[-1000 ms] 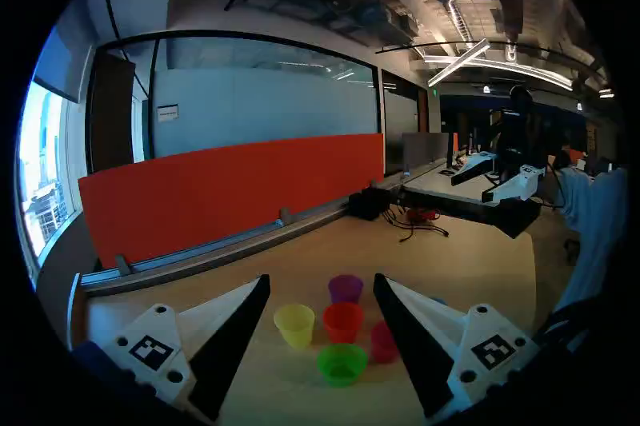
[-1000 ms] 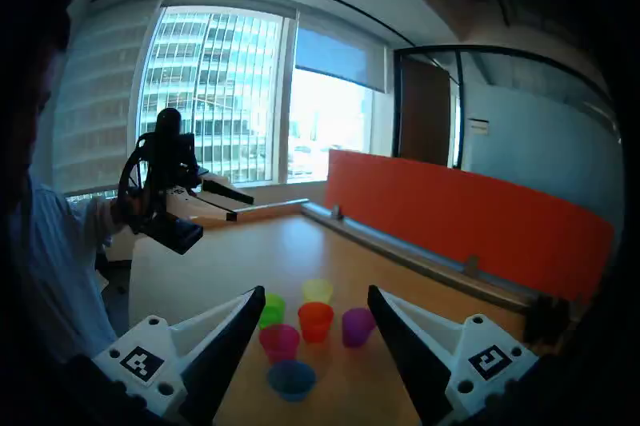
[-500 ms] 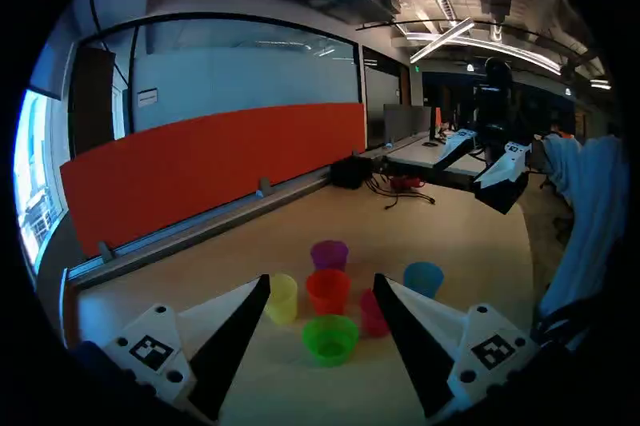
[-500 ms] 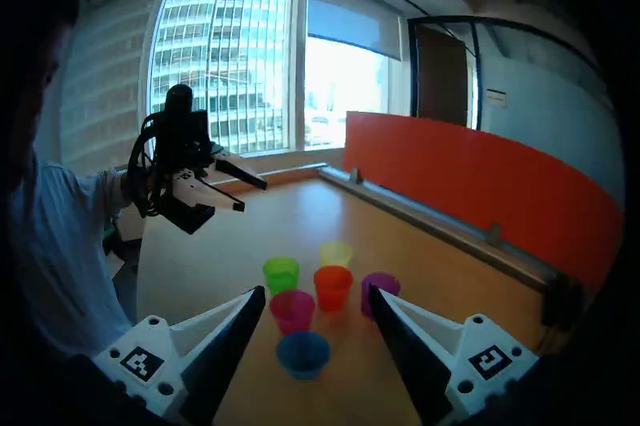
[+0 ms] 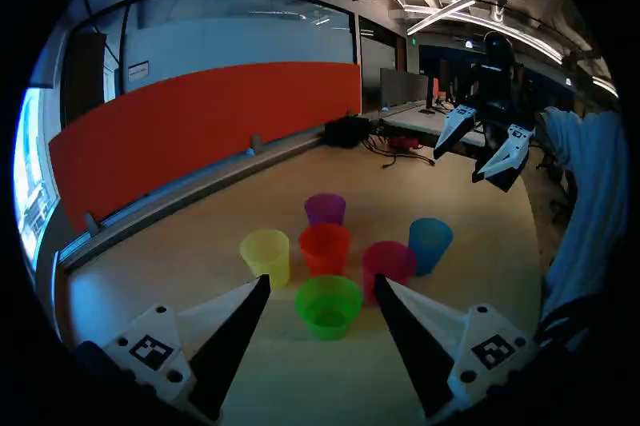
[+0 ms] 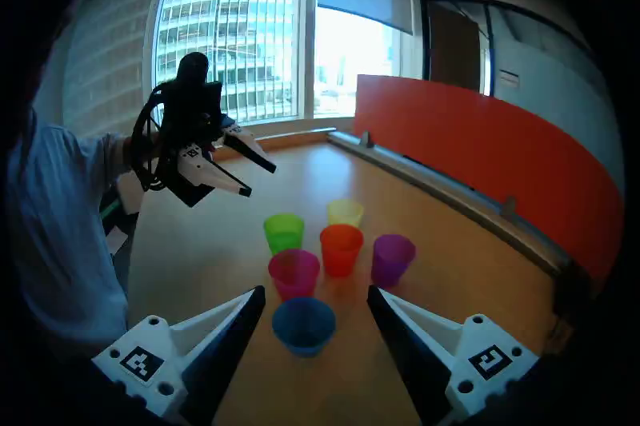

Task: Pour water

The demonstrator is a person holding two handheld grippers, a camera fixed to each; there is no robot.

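Note:
Several plastic cups stand close together on the wooden table. In the left gripper view the green cup (image 5: 329, 307) sits between the fingers of my open left gripper (image 5: 320, 306); behind it are the yellow cup (image 5: 266, 256), orange cup (image 5: 325, 248), purple cup (image 5: 326, 209), pink cup (image 5: 387, 264) and blue cup (image 5: 430, 244). My right gripper (image 5: 480, 150) hangs open in the air beyond them. In the right gripper view the blue cup (image 6: 304, 326) lies between the fingers of my open right gripper (image 6: 315, 308); the left gripper (image 6: 260, 178) hovers at left, open.
An orange partition (image 5: 200, 130) with a metal rail runs along the table's far side. Black cables and a box (image 5: 352, 132) lie at its end. A person's sleeve (image 6: 56, 234) and a large window (image 6: 232, 50) are on the left in the right gripper view.
Both grippers have tilted down and risen over the table; the cups now sit higher and larger in both views. The blue cup came into the left gripper view.

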